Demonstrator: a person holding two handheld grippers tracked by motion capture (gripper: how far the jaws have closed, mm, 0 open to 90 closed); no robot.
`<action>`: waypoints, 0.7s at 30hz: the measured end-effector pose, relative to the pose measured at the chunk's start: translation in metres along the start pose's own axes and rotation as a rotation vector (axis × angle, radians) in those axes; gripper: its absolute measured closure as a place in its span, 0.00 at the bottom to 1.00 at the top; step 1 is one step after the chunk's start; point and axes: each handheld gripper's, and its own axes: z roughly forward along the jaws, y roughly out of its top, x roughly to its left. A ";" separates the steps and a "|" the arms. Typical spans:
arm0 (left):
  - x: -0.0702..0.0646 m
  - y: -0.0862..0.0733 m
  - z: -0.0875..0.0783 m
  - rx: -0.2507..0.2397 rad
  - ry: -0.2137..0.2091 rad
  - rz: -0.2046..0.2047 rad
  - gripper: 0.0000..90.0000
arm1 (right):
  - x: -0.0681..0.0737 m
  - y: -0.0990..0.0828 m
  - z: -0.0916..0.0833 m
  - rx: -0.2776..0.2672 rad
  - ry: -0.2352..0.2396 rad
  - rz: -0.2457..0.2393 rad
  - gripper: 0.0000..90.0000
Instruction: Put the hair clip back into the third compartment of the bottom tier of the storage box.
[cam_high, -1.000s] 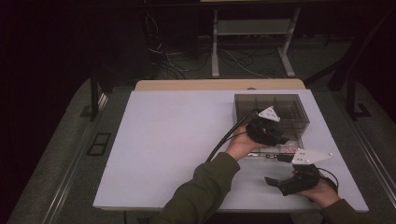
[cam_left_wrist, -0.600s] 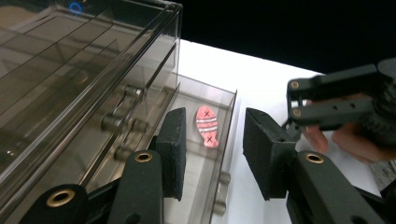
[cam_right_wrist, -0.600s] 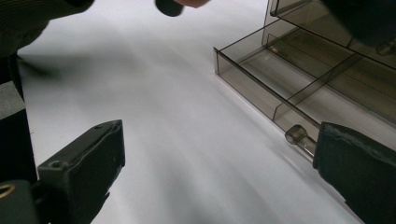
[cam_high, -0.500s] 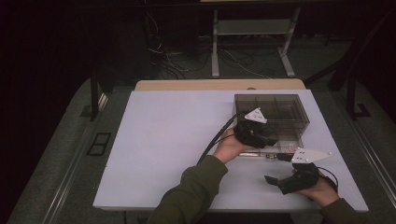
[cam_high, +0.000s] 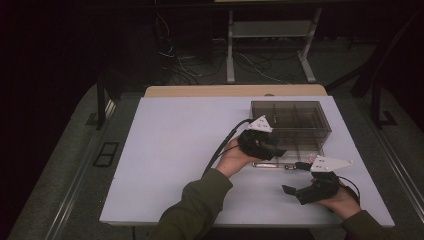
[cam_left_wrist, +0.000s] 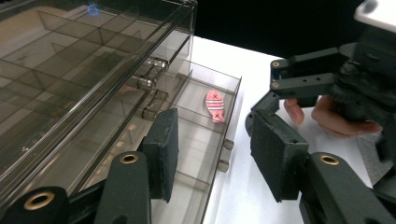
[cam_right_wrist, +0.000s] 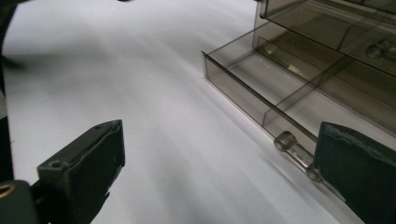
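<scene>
White table (cam_high: 175, 150) holds smoky drawer box (cam_high: 295, 120), drawer (cam_left_wrist: 205, 140) open.

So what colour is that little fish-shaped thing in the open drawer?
Pink fish-shaped piece with darker stripes and small crosses, clearest in the left gripper view.

Dim high view, dark surroundings, bright white table (cam_high: 175, 145), soft motion blur in right gripper view

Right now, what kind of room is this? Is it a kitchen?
Probably not a kitchen; it looks like a lab or workshop set up for recording. A plain white table holds just a clear drawer box, cables lie on the floor behind, and the person holds a camera-carrying tool in each hand.
</scene>
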 end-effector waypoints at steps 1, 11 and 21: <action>0.000 -0.001 -0.002 -0.003 0.005 -0.002 0.55 | 0.000 0.000 0.000 0.000 0.000 0.005 0.02; -0.001 -0.019 -0.029 -0.010 0.082 -0.021 0.43 | 0.001 0.000 -0.003 -0.011 0.005 0.005 0.02; 0.008 -0.042 -0.053 -0.019 0.147 -0.062 0.33 | 0.001 0.000 -0.003 -0.015 0.006 0.004 0.02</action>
